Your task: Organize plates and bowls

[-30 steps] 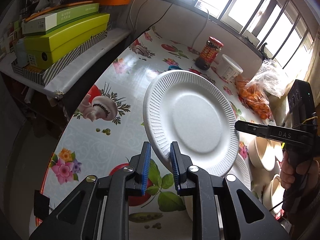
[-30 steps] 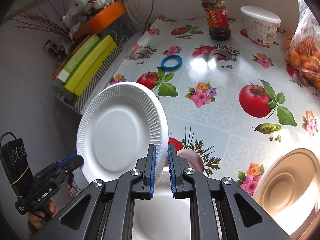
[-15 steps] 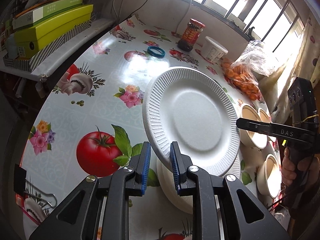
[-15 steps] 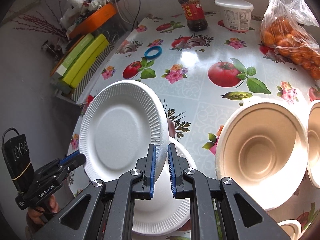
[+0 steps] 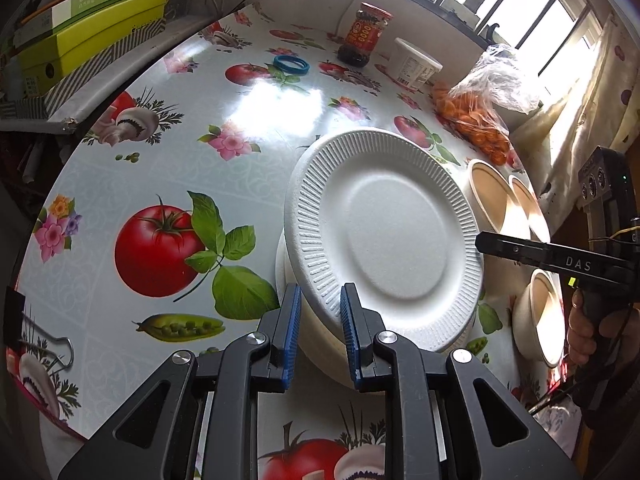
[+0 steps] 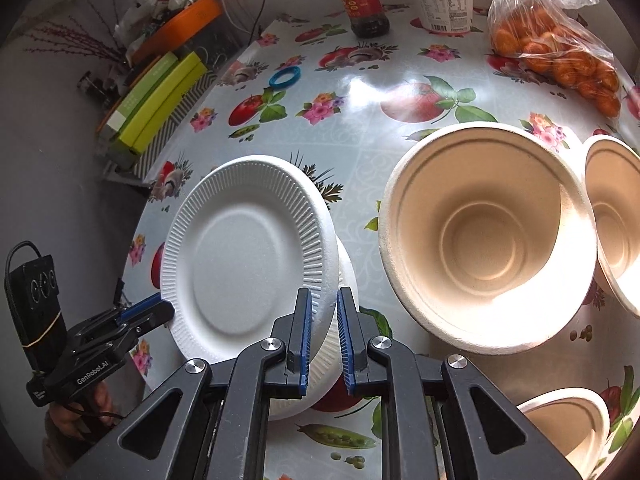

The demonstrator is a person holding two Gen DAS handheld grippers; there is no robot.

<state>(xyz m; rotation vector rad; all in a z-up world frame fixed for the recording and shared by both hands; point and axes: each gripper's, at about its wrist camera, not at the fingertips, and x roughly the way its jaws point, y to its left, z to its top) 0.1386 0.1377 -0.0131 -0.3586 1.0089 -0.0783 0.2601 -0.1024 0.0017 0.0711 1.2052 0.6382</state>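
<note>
Item: white foam plate (image 5: 384,236), ribbed rim, tilted. It is being carried between both tools over a second white plate (image 6: 340,344) that is lying on the tablecloth (image 5: 132,176); the lower one is showing only as a pale edge beneath and behind the held one.

Left gripper (image 5: 320,332): blue pads are clamping the near rim of the held plate, jaws drawn in close. In the right wrist view this same tool is appearing at the plate's far left edge, with a hand wrapping its handle.

Right gripper (image 6: 322,332): blue pads are pinching the opposite rim of the same plate, jaws nearly together. A hand (image 5: 588,328) is gripping its handle at the right edge of the left wrist view.

Bowls: a large beige bowl (image 6: 484,236) is sitting just right of the plates, mouth up; a second beige bowl (image 6: 616,220) is touching or overlapping its right side; a third (image 6: 564,424) is lying nearer the camera, bottom right.

Other holdings on the cloth, well apart from the plates: a red-lidded jar (image 6: 364,0); a white lidded tub (image 6: 440,0) beside it; a clear bag of small oranges (image 6: 556,44) at far right; a blue ring (image 6: 285,77).

Off the table's left edge: green boxes (image 5: 84,40) are resting stacked on a striped tray.
</note>
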